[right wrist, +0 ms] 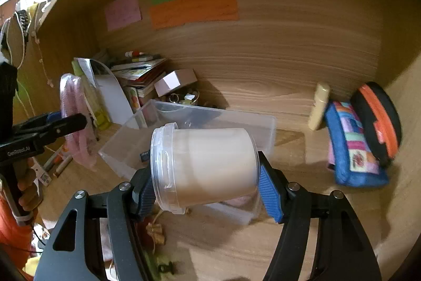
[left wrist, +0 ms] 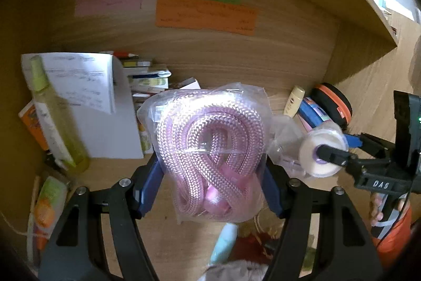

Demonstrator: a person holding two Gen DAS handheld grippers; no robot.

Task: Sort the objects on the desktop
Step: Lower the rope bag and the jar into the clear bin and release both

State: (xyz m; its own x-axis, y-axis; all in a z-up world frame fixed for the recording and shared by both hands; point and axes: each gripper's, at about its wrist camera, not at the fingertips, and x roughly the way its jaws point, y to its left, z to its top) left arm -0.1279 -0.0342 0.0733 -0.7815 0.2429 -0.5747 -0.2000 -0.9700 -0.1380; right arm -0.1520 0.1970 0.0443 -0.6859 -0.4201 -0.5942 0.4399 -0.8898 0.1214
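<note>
My left gripper (left wrist: 211,173) is shut on a clear plastic bag of coiled pink rope (left wrist: 213,149) and holds it above the desk. The bag also shows at the left of the right wrist view (right wrist: 76,123), with the left gripper (right wrist: 65,125) around it. My right gripper (right wrist: 205,178) is shut on a clear lidded tub with a cream-white filling (right wrist: 208,165), held on its side above an open clear plastic box (right wrist: 265,128). The tub also shows in the left wrist view (left wrist: 322,152), in the right gripper (left wrist: 331,152).
A spray bottle (left wrist: 52,117), papers (left wrist: 86,86) and a book stack (right wrist: 139,73) crowd the back left. A cream tube (right wrist: 319,106), blue patchwork pouch (right wrist: 352,144) and black-orange case (right wrist: 379,120) sit right. Sticky notes (right wrist: 194,8) hang on the back wall. Small clutter lies near the front edge.
</note>
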